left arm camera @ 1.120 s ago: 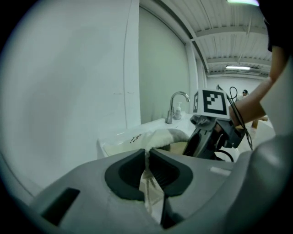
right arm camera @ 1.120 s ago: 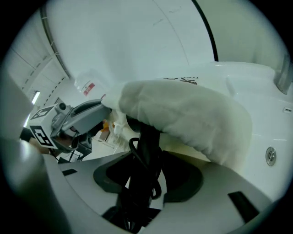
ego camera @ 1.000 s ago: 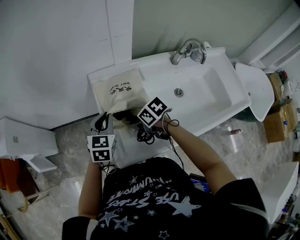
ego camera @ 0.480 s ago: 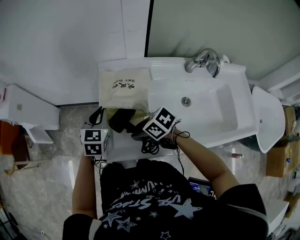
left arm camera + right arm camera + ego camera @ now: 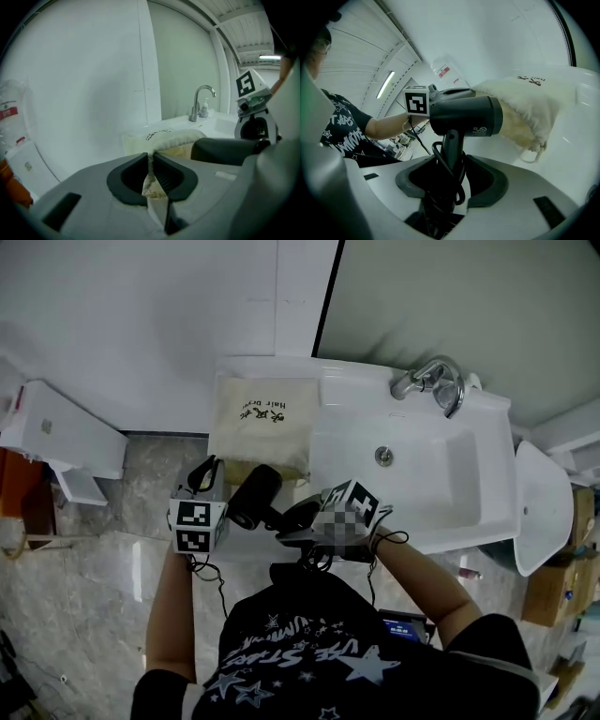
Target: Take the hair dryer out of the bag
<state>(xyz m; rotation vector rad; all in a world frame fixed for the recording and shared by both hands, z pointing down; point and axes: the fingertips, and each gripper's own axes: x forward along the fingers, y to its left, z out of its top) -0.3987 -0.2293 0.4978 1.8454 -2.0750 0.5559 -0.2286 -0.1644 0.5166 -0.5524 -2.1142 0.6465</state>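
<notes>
The left hand-held gripper (image 5: 151,161) is pinching the bag (image 5: 171,137). The right hand-held gripper (image 5: 450,165) is clamping the hair dryer (image 5: 466,116) by its handle over bunched cord (image 5: 459,194), risking slippage.

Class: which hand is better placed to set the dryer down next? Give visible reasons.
Right. The right tool grips the dryer by its handle, nearly clear of the bag; the left tool is pinching the bag's edge.

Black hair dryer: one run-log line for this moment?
left gripper shut on cream cloth bag | right gripper shut on black hair dryer handle | dryer outside bag
</notes>
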